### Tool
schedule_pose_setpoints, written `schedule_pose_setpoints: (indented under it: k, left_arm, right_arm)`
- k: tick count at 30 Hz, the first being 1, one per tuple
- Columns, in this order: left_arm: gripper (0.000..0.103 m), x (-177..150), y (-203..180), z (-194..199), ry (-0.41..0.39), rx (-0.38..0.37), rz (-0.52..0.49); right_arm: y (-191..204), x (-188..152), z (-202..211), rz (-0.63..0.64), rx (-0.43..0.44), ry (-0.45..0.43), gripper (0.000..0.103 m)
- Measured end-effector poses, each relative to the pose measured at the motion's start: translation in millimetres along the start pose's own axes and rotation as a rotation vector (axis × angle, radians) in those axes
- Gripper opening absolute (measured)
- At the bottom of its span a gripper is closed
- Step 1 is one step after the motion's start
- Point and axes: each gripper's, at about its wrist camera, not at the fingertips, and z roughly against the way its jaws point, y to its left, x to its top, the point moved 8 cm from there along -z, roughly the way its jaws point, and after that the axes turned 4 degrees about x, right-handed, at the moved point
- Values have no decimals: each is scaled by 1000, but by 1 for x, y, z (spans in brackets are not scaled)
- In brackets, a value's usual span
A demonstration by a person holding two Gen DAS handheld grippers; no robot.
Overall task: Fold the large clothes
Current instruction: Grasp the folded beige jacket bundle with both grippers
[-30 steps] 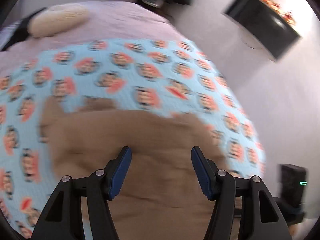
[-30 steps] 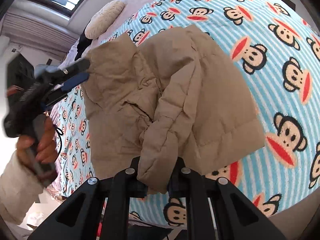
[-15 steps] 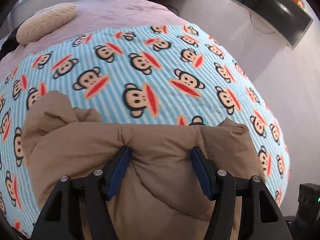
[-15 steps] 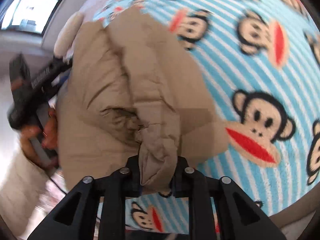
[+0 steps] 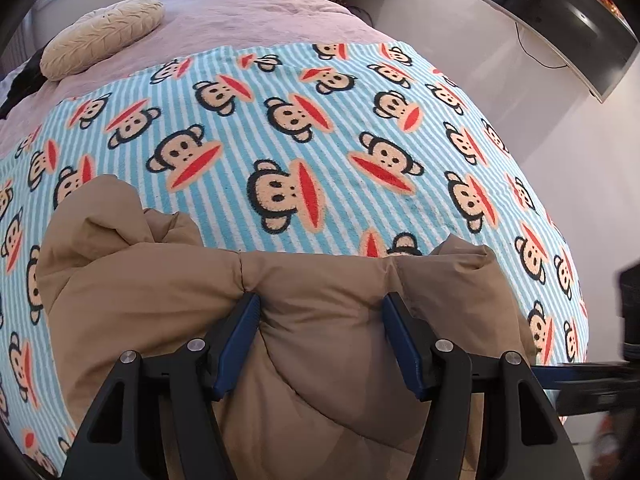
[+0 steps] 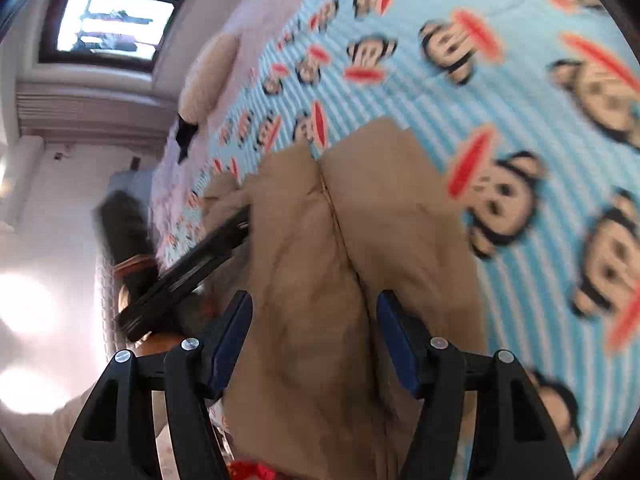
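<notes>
Garment: a tan padded jacket (image 5: 320,344) lies bunched at the near edge of the bed (image 5: 280,16), on a blue-striped blanket (image 5: 340,168) printed with monkey faces.
Left gripper (image 5: 320,344): jaws set fairly wide, the blue pads pressing into a thick fold of the jacket from both sides, the cloth puckered at each tip.
Right gripper (image 6: 314,344): jaws have just been opening and now stand wide over the jacket; its cloth lies between them, but the blurred right wrist view does not show the pads pinching it.
Far end of bed: a cream cushion (image 5: 100,36) on a mauve cover.
Right wall: a dark screen (image 5: 560,20) mounted high.
Containers: cannot tell of any.
Writing: nothing legible.
Person: a hand (image 6: 136,276) grips the left gripper's handle, at the left of the right wrist view.
</notes>
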Motion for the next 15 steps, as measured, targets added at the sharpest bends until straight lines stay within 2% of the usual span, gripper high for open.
schedule_pose_setpoints:
  k: [1,2,3,4,8,10,11,14,15]
  left_arm:
    - [63,0,1,2,2,4,3]
    - [63,1,4,8,0,14,14]
    - [63,3,8,19,-14,20,29]
    - [63,4,15,31,-37,30,45]
    - [63,-8,68,79,-102,141,135]
    - [63,-23,93,89,-84,173,190]
    - [63,-38,108,87,-50,191,234]
    - [64,-63,118,72,7,150,329]
    - [64,-65,114,66,11,151,327]
  right_arm:
    - [0,2,-8,-11,3,13,67]
    - [-1,6,-14,-17,6,16,61]
    - [-1,9,-18,-8,-2,15,25]
    - [-2,11,-23,1,-24,22,9]
    - [1,9,-23,114,-134,34,6]
    - [2,8,-21,153,-176,44,6]
    - [0,6,-20,159,-191,50,6]
    - [-11,2,-21,152,-223,59,5]
    - [-15,-2,-18,146,-226,62,5]
